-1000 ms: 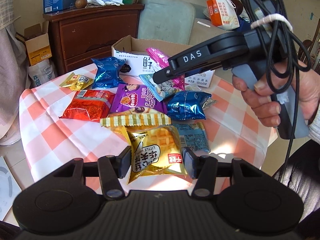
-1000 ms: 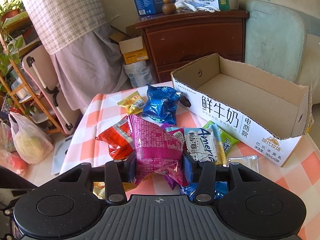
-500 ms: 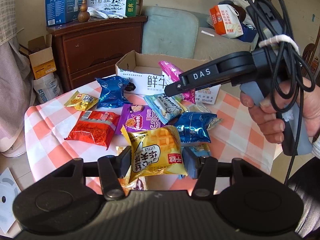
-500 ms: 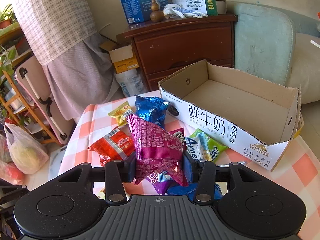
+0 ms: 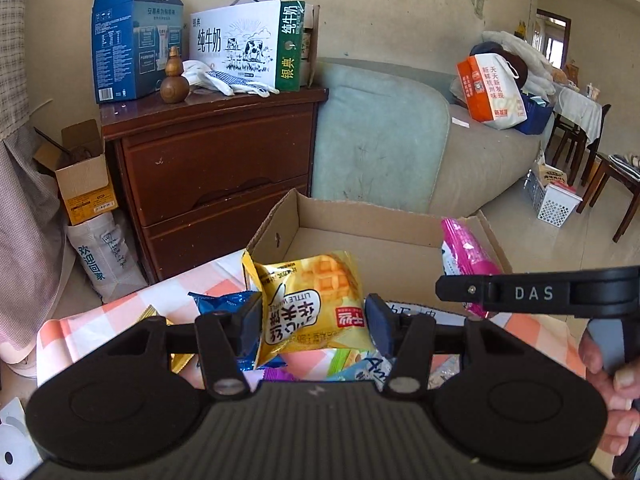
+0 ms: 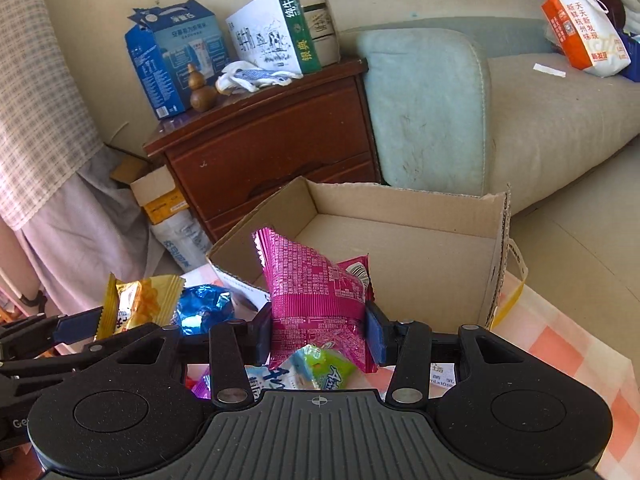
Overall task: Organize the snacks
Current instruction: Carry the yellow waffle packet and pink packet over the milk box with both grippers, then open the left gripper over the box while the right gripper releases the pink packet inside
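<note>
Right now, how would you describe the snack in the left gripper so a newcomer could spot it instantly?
Start at the open cardboard box on the checked tablecloth. Just in front of its near wall, the left gripper holds the yellow packet upright. It alone shows a golden waffle picture and a red logo.

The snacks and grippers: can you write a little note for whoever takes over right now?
Left gripper: shut on the yellow waffle packet, held in the air near the cardboard box.
Right gripper: shut on the pink snack packet, held at the box's front edge.
Box: open on the checkered tablecloth; the inside that shows is bare.
Done: two packets picked up.
Left: probably drop both into the box, then gather the rest, like the blue foil packet and the green-and-white packet on the table.
</note>
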### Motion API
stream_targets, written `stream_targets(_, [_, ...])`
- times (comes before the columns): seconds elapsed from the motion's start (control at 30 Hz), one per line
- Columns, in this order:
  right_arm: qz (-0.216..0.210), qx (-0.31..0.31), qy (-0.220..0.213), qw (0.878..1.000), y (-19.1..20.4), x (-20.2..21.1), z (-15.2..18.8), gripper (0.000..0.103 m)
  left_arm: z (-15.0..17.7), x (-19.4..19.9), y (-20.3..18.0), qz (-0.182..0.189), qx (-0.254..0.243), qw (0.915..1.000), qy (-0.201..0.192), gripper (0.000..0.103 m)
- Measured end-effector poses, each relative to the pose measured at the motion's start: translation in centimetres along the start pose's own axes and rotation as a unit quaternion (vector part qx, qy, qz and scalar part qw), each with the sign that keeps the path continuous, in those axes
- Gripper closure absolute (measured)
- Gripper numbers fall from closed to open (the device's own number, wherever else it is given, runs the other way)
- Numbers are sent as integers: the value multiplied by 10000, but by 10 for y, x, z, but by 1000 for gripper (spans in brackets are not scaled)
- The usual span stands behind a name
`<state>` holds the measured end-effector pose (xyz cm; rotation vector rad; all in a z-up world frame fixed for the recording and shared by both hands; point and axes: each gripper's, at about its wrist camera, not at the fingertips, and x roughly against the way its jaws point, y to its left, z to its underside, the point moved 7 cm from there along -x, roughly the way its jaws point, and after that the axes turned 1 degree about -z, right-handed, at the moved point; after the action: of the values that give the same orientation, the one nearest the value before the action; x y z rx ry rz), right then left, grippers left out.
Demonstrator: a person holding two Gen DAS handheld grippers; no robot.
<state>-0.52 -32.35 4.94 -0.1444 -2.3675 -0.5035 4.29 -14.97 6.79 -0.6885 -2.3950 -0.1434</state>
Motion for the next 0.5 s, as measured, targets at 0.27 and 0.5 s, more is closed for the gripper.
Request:
stream_targets(0.27, [317,-330,52,9989,-25,-33,-10,56,-37,-79,-3,110,93,9999,53,48])
stream_targets(0.5, [381,-1158,229,9923,-60,-51,-16,36,-32,-155,-2,-205,-59,9983,535,44])
